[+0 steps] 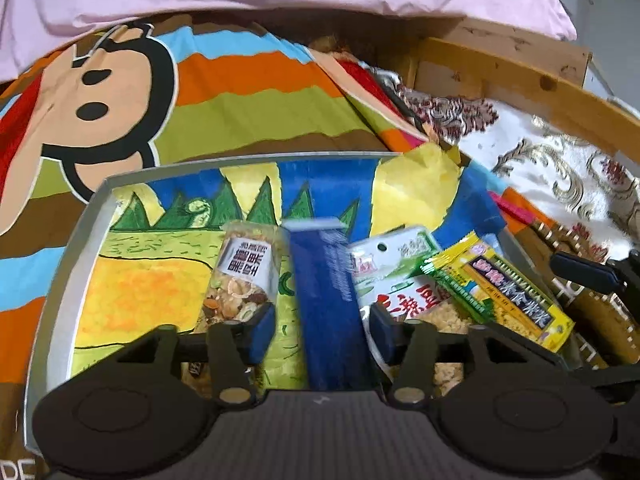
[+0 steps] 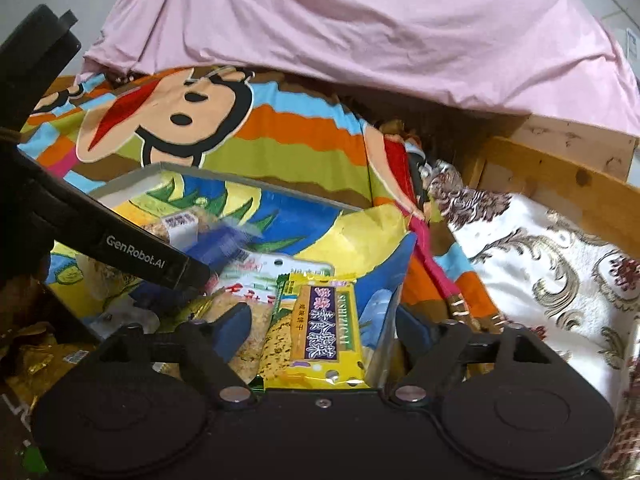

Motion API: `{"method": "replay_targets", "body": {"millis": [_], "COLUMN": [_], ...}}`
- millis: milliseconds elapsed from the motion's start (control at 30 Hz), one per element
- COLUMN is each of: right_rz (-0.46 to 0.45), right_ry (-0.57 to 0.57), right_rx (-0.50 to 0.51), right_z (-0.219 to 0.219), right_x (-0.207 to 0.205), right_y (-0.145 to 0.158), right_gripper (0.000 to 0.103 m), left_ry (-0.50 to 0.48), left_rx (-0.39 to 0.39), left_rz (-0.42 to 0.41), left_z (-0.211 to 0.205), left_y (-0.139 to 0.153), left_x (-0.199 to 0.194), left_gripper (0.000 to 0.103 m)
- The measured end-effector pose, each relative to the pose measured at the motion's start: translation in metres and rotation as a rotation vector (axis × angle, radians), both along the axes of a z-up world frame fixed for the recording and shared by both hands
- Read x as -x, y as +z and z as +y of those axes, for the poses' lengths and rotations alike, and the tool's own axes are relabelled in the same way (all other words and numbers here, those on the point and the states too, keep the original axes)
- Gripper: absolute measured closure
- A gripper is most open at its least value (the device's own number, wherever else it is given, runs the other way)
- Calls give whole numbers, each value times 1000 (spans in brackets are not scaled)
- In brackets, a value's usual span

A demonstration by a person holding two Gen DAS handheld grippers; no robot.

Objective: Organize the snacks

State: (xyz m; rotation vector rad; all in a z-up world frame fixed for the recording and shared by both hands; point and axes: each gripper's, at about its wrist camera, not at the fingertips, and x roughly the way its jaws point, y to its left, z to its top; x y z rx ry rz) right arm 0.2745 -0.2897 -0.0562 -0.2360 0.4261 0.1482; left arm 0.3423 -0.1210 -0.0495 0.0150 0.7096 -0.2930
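Lying lower centre in the box (image 1: pixel 86 220), the blue pack (image 1: pixel 328 300) sits between the spread left gripper (image 1: pixel 322 328), untouched. Yellow pack (image 2: pixel 320 332) lies between the spread right gripper (image 2: pixel 320 332). Both look light, crinkly, slippery; pinch mid-body.

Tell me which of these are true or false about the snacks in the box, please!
1. A blue packet sits between the left gripper fingers. True.
2. The yellow packet is by the right gripper. True.
3. The box is plain inside. False: a colourful drawing covers its bottom.
4. The pink sheet lies inside the box. False: it is behind, beyond the striped monkey blanket.
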Motion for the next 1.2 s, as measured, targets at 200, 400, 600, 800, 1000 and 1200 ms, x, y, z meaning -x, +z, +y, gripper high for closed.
{"method": "replay_targets", "body": {"millis": [200,400,600,800,1000,1200], "right_rz": [-87,-191,-268,-306,-322,-341], "right_ry": [1,-9,4,54,109,131], "right_rx": [-8,-66,-98,-109,-116,-118], "right_z": [-10,-18,-21,-17,-14,-14], "right_x": [28,64,98,131,165,189], "right_y": [14,36,57,70,78,85], "right_gripper": [10,1,1,1,1,1], "left_ry": [34,125,194,233,271,304], "left_rx": [61,135,163,164,153,135], "left_rz": [-70,-165,-226,-269,-284,-282], "left_z": [13,34,49,61,69,73], "left_y": [20,40,52,64,69,64], "left_x": [25,66,106,145,181,215], "left_gripper": [19,3,1,1,1,1]}}
